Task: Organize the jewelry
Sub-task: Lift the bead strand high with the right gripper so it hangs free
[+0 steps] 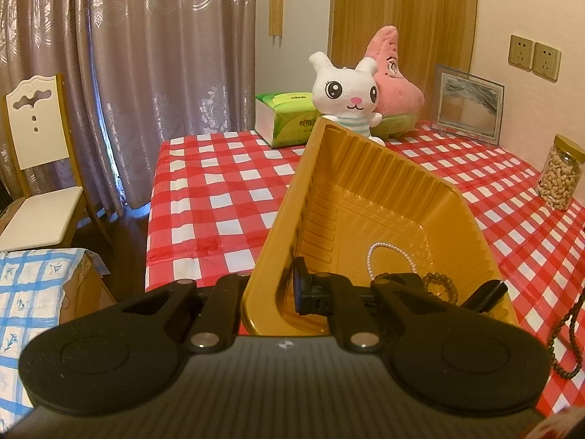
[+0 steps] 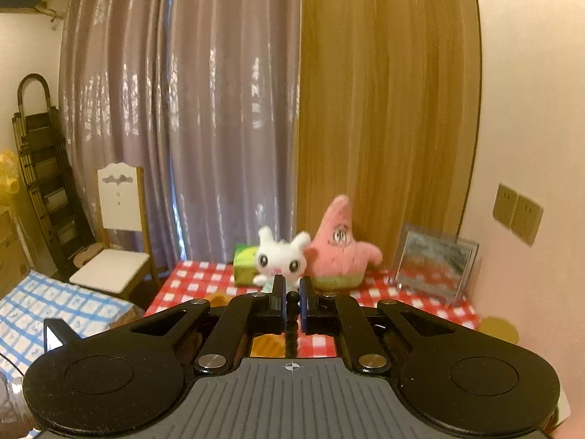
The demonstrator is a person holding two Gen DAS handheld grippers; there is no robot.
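The left gripper point(image 1: 272, 292) pinches the left wall of a gold ribbed plastic tray point(image 1: 369, 197), one finger inside and the other outside, and the tray tilts up so its far corner rises in front of the white plush rabbit point(image 1: 345, 98). Inside the tray, against its near end, lie a white pearl bead bracelet point(image 1: 380, 256) and a dark brown wooden bead bracelet point(image 1: 440, 285), just beside each other. A long string of dark beads point(image 1: 566, 333) trails over the red-and-white checked tablecloth point(image 1: 219, 190) near the table's right edge. A glass jar of cashews point(image 1: 559, 177) stands further back along that edge.

The right gripper point(image 2: 292, 305) is nearly pressed together on a thin dark beaded strand point(image 2: 292, 314), apparently another bracelet, though blur hides its detail. Toward the table's far edge sit a pink star-shaped plush point(image 2: 338, 248), a green tissue pack point(image 1: 283, 117) and a clear picture frame point(image 1: 470, 104).
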